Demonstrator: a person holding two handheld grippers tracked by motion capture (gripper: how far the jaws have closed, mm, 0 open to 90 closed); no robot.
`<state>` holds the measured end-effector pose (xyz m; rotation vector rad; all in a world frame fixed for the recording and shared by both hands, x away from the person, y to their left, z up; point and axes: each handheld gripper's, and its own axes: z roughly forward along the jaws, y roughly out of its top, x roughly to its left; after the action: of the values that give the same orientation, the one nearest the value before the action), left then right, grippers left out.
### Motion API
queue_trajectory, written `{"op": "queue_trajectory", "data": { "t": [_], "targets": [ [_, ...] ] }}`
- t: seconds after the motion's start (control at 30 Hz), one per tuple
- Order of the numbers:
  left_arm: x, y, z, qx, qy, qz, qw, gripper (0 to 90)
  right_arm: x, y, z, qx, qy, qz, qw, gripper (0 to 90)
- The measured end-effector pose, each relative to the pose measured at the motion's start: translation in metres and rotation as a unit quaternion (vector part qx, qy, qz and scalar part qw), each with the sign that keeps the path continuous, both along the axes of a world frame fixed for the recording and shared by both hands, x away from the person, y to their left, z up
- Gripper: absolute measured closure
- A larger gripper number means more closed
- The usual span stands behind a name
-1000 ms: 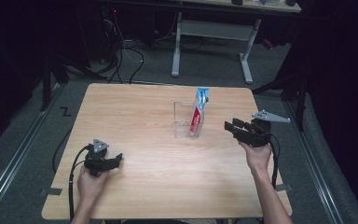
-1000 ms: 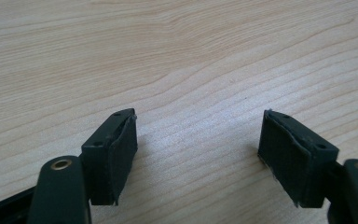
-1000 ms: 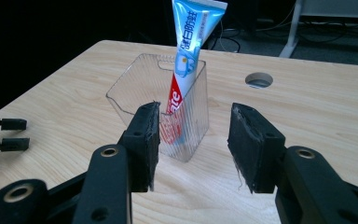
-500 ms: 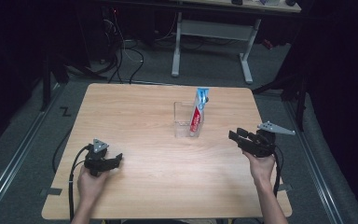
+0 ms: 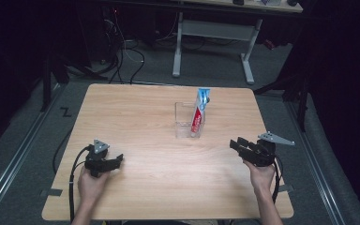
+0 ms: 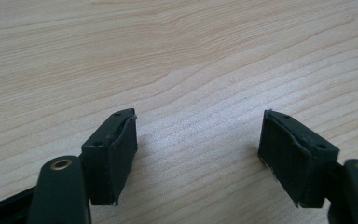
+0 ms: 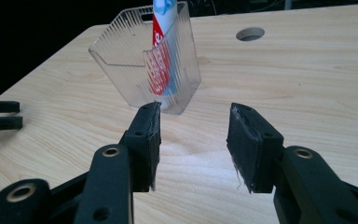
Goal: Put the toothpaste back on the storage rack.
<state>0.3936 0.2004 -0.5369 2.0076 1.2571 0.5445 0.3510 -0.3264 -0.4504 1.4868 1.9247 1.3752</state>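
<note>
Since the earlier frame my right gripper (image 5: 238, 145) has dropped back from beside the holder toward the near right edge of the table (image 5: 136, 112), and its jaws have just been closing a little, with nothing between them; they stand about half apart. In the right gripper view they point at the clear ribbed holder (image 7: 140, 60), which stands apart from them, past the middle of the table. A toothpaste tube (image 5: 199, 110) stands upright in it, red and white below, blue at the top; I see white lettering on the red part but cannot read it. My left gripper (image 5: 115, 161) rests on the near left of the table, jaws wide over bare wood. Light wood grain covers the top, with a round hole (image 7: 250, 33) near its far edge. Around it lie grey floor, cables and a white-legged desk (image 5: 215, 33) in a dark room.
</note>
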Motion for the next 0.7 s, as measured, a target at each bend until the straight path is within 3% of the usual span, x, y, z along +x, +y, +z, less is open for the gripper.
{"op": "queue_trajectory", "data": {
  "t": [0.6,0.7],
  "targets": [
    [0.0,0.0,0.0,0.0,0.0,-0.001,1.0,27.7,0.002,0.0,-0.028,-0.016,0.02,-0.026,0.9993,57.1],
    [0.0,0.0,0.0,0.0,0.0,-0.001,1.0,27.6,0.004,0.003,-0.033,-0.031,0.022,-0.03,0.9988,57.8]
  ]
}}
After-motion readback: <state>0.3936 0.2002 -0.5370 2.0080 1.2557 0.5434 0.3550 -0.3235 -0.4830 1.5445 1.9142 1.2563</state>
